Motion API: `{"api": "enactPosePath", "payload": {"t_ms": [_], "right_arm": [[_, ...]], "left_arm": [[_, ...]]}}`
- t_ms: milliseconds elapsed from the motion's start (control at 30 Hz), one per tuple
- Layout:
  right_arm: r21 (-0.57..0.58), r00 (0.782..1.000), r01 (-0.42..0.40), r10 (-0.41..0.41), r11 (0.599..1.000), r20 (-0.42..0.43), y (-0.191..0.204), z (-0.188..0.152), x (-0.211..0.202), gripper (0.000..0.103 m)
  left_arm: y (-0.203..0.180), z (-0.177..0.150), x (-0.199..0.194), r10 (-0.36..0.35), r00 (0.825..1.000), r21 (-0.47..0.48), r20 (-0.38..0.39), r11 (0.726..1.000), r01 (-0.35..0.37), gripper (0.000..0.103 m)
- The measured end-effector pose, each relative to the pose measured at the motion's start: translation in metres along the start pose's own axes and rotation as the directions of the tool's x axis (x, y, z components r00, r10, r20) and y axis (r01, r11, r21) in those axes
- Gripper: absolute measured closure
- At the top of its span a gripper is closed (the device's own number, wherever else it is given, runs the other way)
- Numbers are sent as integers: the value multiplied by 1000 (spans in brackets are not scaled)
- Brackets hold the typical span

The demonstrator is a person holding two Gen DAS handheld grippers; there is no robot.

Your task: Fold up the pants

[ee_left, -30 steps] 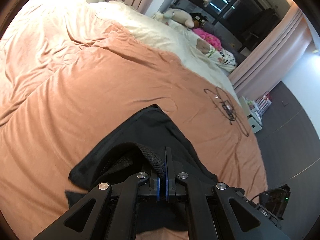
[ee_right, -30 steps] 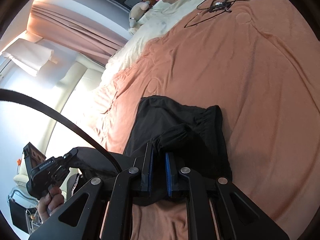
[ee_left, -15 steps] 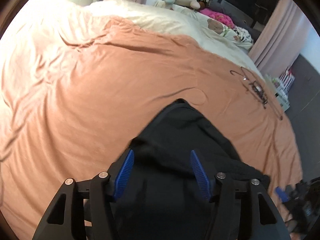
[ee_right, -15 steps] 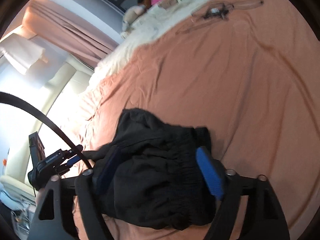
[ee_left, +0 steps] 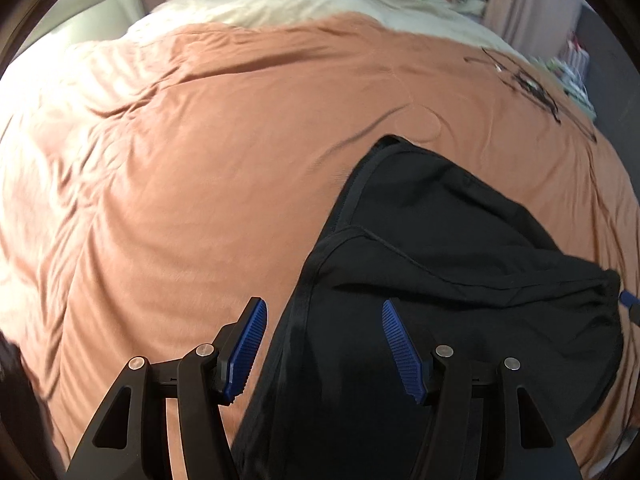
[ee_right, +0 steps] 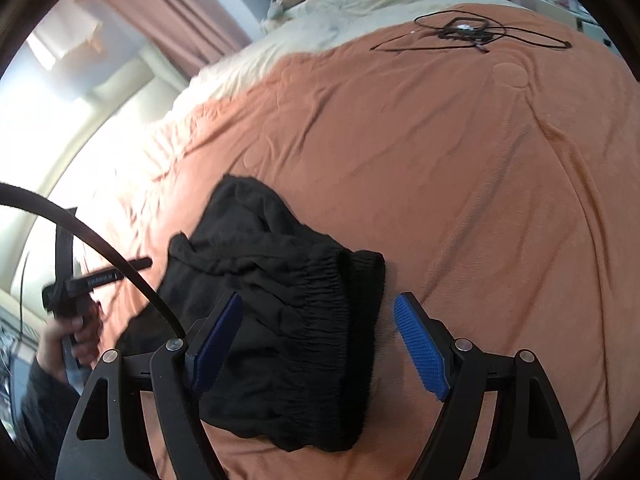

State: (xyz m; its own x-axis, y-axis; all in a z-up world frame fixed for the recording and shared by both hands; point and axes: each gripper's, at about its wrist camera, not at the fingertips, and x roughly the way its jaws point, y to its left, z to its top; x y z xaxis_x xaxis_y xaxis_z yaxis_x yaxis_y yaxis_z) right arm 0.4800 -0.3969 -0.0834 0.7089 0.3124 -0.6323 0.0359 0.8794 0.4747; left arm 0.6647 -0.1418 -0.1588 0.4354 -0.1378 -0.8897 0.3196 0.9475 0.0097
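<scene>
Both hand-held grippers, left point(ee_left: 322, 346) and right point(ee_right: 318, 344), gaping, nothing held; pants point(ee_right: 280, 300) judged soft, light (best pinched at the gathered waistband).

Black hand-held gripper point(ee_left: 320, 344) – ribbed blue pads point(ee_left: 245, 346), silver screws

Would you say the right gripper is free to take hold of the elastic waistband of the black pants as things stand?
Probably yes: the right gripper is open, and the gathered waistband of the pants lies exposed just ahead of its fingers, with nothing covering it.
</scene>
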Motion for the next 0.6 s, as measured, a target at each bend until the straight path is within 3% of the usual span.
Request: {"api": "enactPosePath", "payload": {"t_ms": [233,367,533,567,600], "right_arm": [[-77,998,26,-31,997,-54,2,20,20,25],[-125,997,48,-55,991,-55,7,26,31,28],[-149,996,61,-69,987,-51,10,30,45,41],[-156,996,62,-71,986,-55,11,30,48,47],[-163,996,57,-67,985,-57,11,29,50,60]], "left_arm": [[-10,19,34,9,999,126,-44,992,-4,41],[-15,27,50,-9,998,144,-64,989,18,47],[-24,30,62,-15,998,168,-59,985,25,68],[-25,30,60,-19,998,173,-55,984,29,81],[-26,31,60,-29,998,174,-55,984,38,100]]}}
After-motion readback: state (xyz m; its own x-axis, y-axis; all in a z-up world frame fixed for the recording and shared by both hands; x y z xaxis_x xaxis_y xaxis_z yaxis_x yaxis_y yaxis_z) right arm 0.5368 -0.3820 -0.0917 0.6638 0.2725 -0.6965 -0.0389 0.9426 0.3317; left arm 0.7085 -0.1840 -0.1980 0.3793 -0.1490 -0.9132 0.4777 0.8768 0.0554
